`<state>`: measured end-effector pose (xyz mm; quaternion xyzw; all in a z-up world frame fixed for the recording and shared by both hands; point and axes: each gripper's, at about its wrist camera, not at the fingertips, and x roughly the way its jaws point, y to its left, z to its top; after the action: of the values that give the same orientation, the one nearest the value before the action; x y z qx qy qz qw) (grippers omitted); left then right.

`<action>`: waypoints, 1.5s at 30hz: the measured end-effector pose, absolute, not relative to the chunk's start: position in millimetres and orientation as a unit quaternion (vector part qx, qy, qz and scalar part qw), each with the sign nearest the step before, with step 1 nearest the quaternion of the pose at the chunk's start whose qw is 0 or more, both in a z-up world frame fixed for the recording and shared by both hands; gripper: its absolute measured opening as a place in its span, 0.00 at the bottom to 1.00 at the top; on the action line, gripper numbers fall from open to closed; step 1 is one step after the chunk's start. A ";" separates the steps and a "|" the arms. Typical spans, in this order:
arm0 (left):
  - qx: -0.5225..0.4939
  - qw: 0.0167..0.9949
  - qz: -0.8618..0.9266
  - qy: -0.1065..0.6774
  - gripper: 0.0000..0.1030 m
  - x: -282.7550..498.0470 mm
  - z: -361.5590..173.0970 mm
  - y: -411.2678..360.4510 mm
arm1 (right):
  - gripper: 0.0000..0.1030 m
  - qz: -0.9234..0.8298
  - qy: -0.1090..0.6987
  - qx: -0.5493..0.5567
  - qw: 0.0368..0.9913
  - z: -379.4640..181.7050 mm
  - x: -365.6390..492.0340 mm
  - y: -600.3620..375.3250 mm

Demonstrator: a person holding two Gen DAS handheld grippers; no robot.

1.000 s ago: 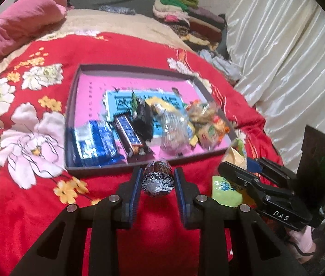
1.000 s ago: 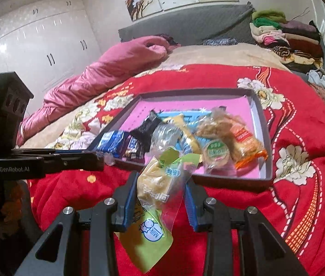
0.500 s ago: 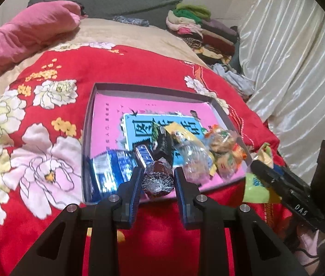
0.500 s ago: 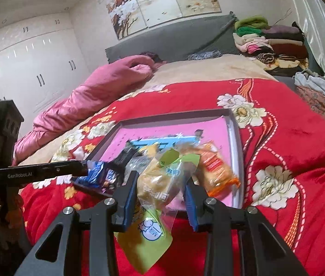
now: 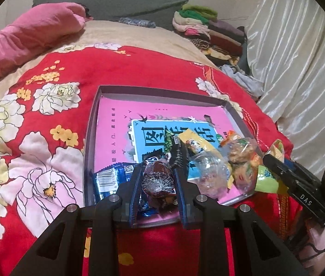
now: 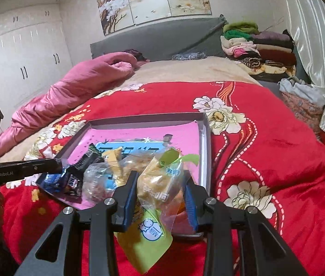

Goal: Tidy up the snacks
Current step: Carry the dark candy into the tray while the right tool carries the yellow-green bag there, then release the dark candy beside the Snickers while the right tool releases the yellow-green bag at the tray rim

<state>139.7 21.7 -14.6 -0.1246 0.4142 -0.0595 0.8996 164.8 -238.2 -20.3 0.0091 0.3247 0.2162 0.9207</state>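
Note:
My left gripper (image 5: pixel 158 174) is shut on a small foil-wrapped chocolate (image 5: pixel 158 179), held over the near edge of the shallow pink-lined box (image 5: pixel 92 119). In the box's near part lie a blue packet (image 5: pixel 109 179), a dark bar (image 5: pixel 178 155), a clear bag (image 5: pixel 210 174) and orange snack bags (image 5: pixel 243 154). My right gripper (image 6: pixel 161 181) is shut on a clear-and-green bag of yellow cake (image 6: pixel 159 184), above the box's near right corner (image 6: pixel 205 161). The right gripper also shows at the right of the left wrist view (image 5: pixel 275 161).
The box sits on a red flowered blanket (image 6: pixel 266 142) on a bed. A pink quilt (image 6: pixel 81 85) lies at the far left, folded clothes (image 6: pixel 259 48) at the far right, a white curtain (image 5: pixel 296 57) along the right side.
Both grippers have moved forward with their snacks, from short of the box's near rim to over it. The box now looks nearer and lower in both views.

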 end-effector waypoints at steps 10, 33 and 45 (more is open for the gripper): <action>-0.130 0.897 -0.057 0.418 0.28 146.4 -21.8 25.3 | 0.37 0.203 0.331 0.002 0.921 -30.0 178.9 -238.7; -0.128 0.892 -0.064 0.428 0.28 149.9 -29.7 20.8 | 0.40 0.225 0.338 -0.020 0.914 -38.9 180.6 -225.5; -0.131 0.890 -0.066 0.433 0.28 149.5 -29.6 22.0 | 0.45 0.219 0.329 -0.021 0.918 -34.4 178.5 -229.9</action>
<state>149.5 22.0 -29.6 -0.1308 0.4325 -0.0658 0.8897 178.5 -229.9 -34.4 -0.0209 0.3294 0.2194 0.9181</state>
